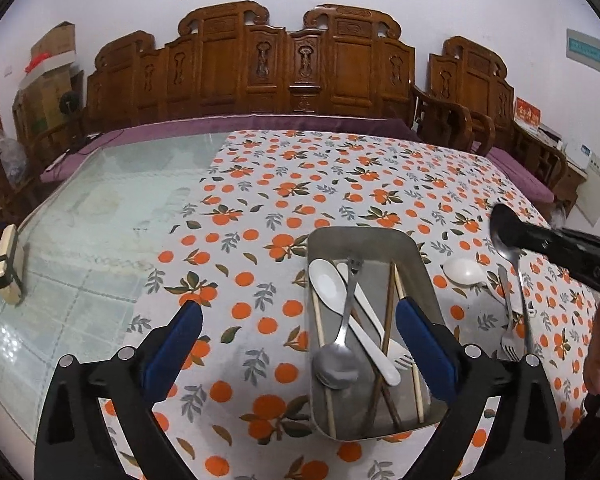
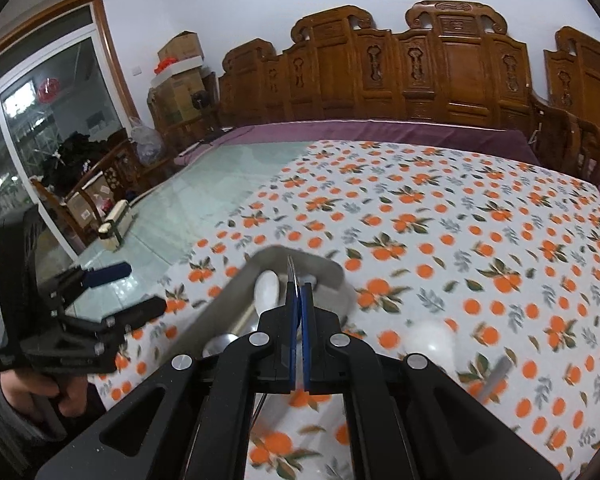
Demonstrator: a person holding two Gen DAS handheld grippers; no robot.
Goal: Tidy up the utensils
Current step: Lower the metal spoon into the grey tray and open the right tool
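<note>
A metal tray (image 1: 416, 252) sits on the orange-print tablecloth and holds a metal spoon (image 1: 336, 364), a white spoon (image 1: 327, 285), a fork and several chopsticks (image 1: 388, 316). My left gripper (image 1: 300, 344) is open and empty, its blue pads straddling the tray's near left part from above. My right gripper (image 2: 298, 292) is shut on a metal spoon (image 1: 505, 236), held edge-on above the tray (image 2: 236, 280); its bowl sticks out past the fingers. On the cloth right of the tray lie a white spoon (image 1: 464, 270) and a metal fork (image 1: 509, 338).
The cloth (image 1: 340, 184) covers the right part of a glass-topped table (image 1: 100, 240). A small wooden block (image 1: 7, 266) lies at the table's left edge. Carved wooden chairs (image 1: 284, 64) line the far side. A glass door (image 2: 40, 128) is at the left.
</note>
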